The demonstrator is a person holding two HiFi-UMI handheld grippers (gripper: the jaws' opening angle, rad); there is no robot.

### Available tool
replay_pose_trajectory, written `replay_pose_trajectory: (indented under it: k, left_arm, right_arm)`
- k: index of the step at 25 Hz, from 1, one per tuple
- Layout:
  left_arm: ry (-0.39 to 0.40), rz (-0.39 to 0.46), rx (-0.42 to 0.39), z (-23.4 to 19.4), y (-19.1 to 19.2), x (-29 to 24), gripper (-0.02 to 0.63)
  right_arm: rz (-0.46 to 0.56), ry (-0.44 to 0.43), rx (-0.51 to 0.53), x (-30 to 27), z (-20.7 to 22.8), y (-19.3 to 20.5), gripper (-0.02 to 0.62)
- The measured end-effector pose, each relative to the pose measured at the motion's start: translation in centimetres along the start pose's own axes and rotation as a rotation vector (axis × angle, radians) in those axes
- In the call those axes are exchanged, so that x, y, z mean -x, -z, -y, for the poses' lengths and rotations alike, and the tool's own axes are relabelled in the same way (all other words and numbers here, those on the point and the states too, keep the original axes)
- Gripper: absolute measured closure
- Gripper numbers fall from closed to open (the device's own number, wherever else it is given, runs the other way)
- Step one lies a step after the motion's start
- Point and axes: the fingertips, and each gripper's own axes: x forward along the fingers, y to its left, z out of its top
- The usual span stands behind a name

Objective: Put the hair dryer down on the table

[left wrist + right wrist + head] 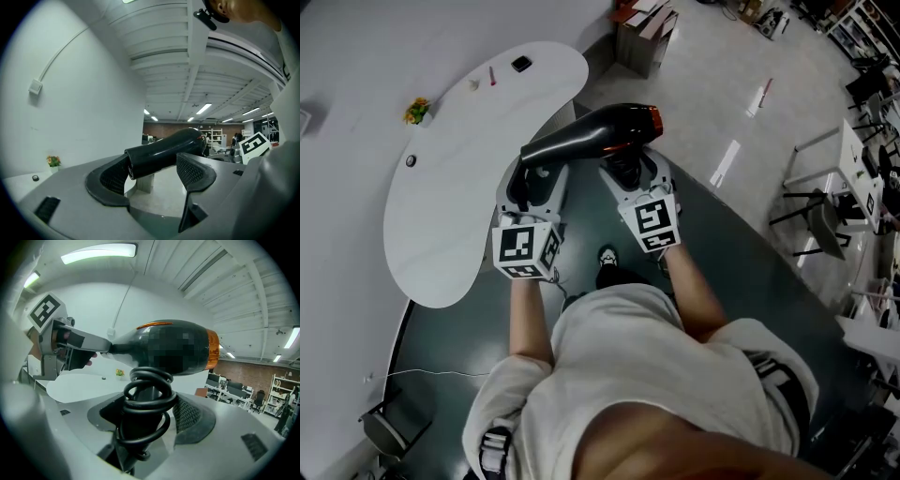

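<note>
Currently the left hand-held gripper (530, 176) clamps the hair dryer (592, 134) by its nozzle, the right hand-held gripper (628, 161) grips its handle — keep it level, swing over the desk (459, 202) at frame left, lower gently.

Both bare forearms, left (528, 319) and right (694, 291), reach forward from the torso, roughly parallel and close together. Left hand-held gripper (530, 178) (152, 169): jaws closed against the nozzle end of the hair dryer (600, 131) (164, 150), pads on either side of it. Right hand-held gripper (628, 169) (150, 413): jaws clamped on the hair dryer's (173, 348) handle, with the coiled cord between them. Marker cubes, left (525, 248) and right (650, 222), sit nearest the wrists, the two grippers side by side at about the same height.
</note>
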Motion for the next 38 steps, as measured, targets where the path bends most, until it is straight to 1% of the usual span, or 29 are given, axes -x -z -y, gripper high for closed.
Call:
replay_pose_trajectory:
  k: [4,9,14,19,23,32,38]
  left_arm:
    - [-0.030,-0.005,0.015,-0.4,0.5,-1.5,0.285]
    - [-0.077,-0.029,0.038,-2.3,1.5,-1.8,0.285]
    - [-0.138,-0.045,0.057,-5.8,2.6,-1.8,0.284]
    - [-0.169,-0.055,0.080,-9.3,3.8,-2.5,0.285]
    - [-0.194,-0.050,0.100,-11.9,4.0,-3.3,0.284]
    - [-0.209,-0.069,0.148,-18.3,5.5,-6.2,0.284]
    - [-0.199,-0.116,0.176,-22.5,7.6,-9.4,0.284]
  right_arm:
    - [-0.004,-0.025,0.020,-1.6,1.2,0.4,0.288]
    - [-0.009,-0.083,0.027,-3.7,0.4,0.7,0.288]
    - [-0.018,-0.143,0.030,-7.2,-1.5,0.7,0.288]
    - [-0.038,-0.181,0.034,-10.9,-2.9,0.8,0.288]
    - [-0.045,-0.209,0.048,-13.6,-3.4,0.1,0.288]
    - [-0.080,-0.233,0.068,-20.6,-4.4,-0.3,0.290]
    - [-0.135,-0.249,0.035,-25.7,-4.8,1.0,0.288]
